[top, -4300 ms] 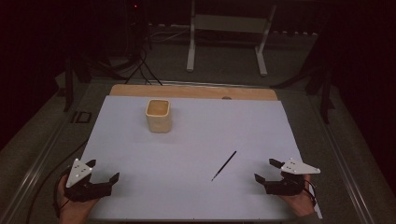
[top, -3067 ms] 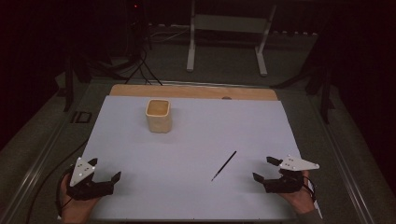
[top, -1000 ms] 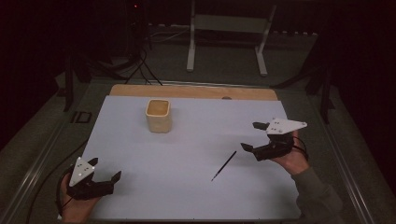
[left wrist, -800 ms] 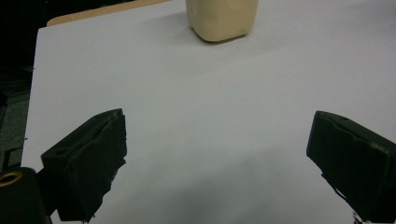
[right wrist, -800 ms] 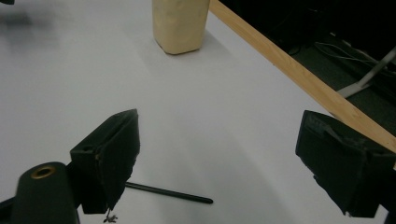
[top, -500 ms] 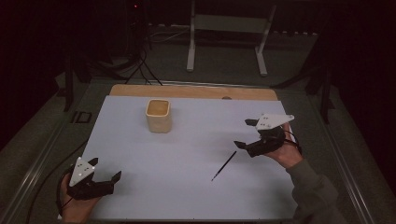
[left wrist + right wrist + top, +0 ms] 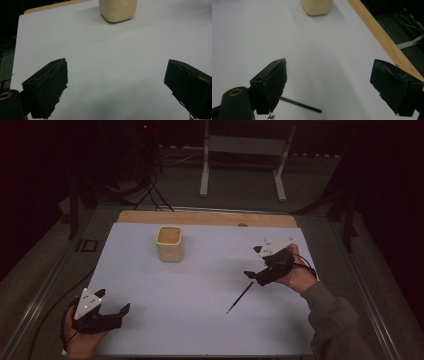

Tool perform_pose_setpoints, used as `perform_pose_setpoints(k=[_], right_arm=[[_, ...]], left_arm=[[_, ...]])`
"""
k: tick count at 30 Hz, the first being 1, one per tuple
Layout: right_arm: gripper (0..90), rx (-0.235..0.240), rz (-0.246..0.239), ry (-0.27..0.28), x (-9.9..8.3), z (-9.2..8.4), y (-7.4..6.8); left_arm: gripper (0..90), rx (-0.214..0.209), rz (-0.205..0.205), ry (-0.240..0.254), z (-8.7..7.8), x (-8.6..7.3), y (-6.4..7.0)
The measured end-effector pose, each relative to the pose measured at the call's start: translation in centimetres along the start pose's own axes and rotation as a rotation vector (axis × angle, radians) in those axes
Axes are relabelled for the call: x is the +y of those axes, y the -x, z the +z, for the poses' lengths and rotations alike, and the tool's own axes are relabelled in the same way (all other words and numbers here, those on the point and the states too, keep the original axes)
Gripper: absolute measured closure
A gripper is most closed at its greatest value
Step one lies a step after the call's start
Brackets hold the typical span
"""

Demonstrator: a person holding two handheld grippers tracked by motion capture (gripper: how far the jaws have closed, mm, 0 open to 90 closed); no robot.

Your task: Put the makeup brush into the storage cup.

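A thin black pen lies on the white sheet, right of centre. A beige cup stands upright at the far left-centre of the sheet. My right gripper hovers open just over the pen's far end, with nothing between its jaws. In the right gripper view the pen lies low by the left jaw of the right gripper, and the cup is far ahead. My left gripper rests open at the near left corner. In its own view the left gripper faces the cup.
A wooden strip runs along the table's far edge and also shows at the right of the right gripper view. A white stand and cables sit on the dark floor beyond. Bare sheet lies between the grippers.
My right gripper has moved from the near right corner away from the person and leftward, to the pen's far end. The left gripper, pen and cup have stayed put.
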State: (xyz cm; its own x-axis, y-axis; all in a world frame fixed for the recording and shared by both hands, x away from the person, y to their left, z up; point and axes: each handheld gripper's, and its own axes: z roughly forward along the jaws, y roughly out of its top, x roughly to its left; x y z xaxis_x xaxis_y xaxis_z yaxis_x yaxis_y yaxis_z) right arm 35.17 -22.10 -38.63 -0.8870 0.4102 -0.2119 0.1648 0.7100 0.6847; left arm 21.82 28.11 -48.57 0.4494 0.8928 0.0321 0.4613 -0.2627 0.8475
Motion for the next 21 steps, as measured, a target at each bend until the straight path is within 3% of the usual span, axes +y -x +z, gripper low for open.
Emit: perform_pose_setpoints(k=[14,21], right_arm=[[13.8,0.028,-0.084,-0.167,0.9,1.0,0.0],[14.0,0.024,-0.114,-0.204,1.2,1.2,-0.1]], left_arm=[[6.0,-0.003,0.003,0.000,0.0,0.0,0.0],[6.0,-0.004,0.006,-0.001,0.0,0.0,0.0]])
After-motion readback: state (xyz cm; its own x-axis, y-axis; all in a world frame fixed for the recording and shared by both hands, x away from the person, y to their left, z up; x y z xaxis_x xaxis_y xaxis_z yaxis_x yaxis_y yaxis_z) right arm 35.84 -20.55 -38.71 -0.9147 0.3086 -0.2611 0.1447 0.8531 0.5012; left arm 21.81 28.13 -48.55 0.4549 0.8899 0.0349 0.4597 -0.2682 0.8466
